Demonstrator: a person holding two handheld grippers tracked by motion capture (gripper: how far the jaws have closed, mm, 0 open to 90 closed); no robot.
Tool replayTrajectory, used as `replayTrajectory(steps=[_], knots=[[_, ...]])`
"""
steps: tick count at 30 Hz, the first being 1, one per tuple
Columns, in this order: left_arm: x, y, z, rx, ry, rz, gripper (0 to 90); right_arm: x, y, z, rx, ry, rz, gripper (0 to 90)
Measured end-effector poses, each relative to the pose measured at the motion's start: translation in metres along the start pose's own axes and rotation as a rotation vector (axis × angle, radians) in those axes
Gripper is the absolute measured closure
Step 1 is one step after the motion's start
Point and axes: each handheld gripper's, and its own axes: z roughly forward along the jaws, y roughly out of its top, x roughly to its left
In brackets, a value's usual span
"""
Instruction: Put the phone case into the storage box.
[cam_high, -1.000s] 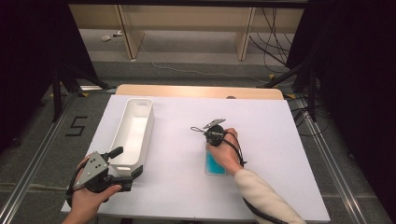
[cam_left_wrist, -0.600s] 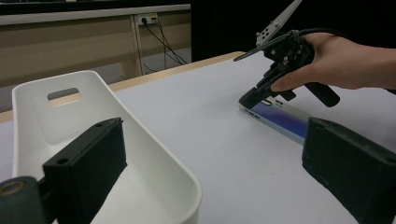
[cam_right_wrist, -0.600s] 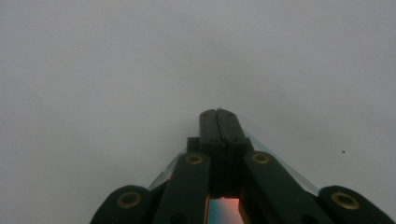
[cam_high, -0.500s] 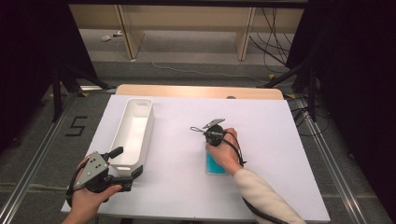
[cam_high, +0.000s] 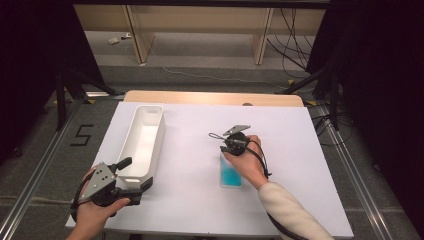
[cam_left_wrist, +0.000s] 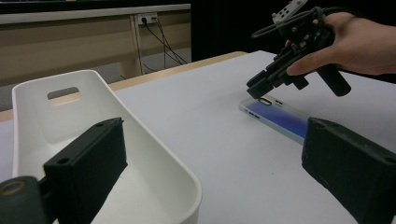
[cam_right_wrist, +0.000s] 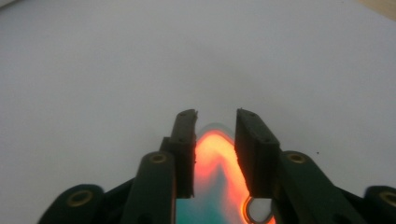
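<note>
The left gripper (cam_high: 145, 184) rests wide open by the white bin (cam_high: 142, 141). Mid-table, a flat phone case (cam_high: 231, 172), teal blending to orange, lies beneath the right gripper (cam_right_wrist: 215, 140), whose jaws have just been opening, straddling its end.

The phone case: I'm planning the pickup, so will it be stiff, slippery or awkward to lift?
The phone case lies flat and thin on the table, so probably hard to get under. Its glossy surface looks slippery. It likely flexes, seeming light.
</note>
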Motion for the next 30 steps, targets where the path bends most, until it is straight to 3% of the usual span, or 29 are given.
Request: replayTrajectory(steps=[1,5,12,19,25,26,30], knots=[[0.0,0.0,0.0,0.0,0.0,0.0,6.1,0.0,0.0,0.0,0.0,0.0,0.0,64.6],[0.001,0.0,0.0,-0.001,0.002,0.0,6.2,0.0,-0.007,-0.018,-0.042,0.049,-0.06,48.2],[0.0,-0.001,0.0,0.003,0.003,0.003,6.5,0.003,-0.022,-0.041,-0.047,0.11,-0.134,35.2],[0.0,-0.001,0.001,0.005,0.0,0.007,6.7,0.008,-0.036,-0.054,-0.034,0.141,-0.17,30.6],[-0.001,-0.001,0.002,0.006,0.001,0.001,7.0,0.015,-0.044,-0.06,-0.003,0.182,-0.211,29.4],[-0.001,-0.001,0.001,0.01,0.003,0.002,7.0,0.016,-0.044,-0.062,0.024,0.199,-0.226,29.2],[-0.001,-0.001,0.001,0.01,0.002,0.001,7.1,0.019,-0.045,-0.063,0.044,0.183,-0.244,29.2]])
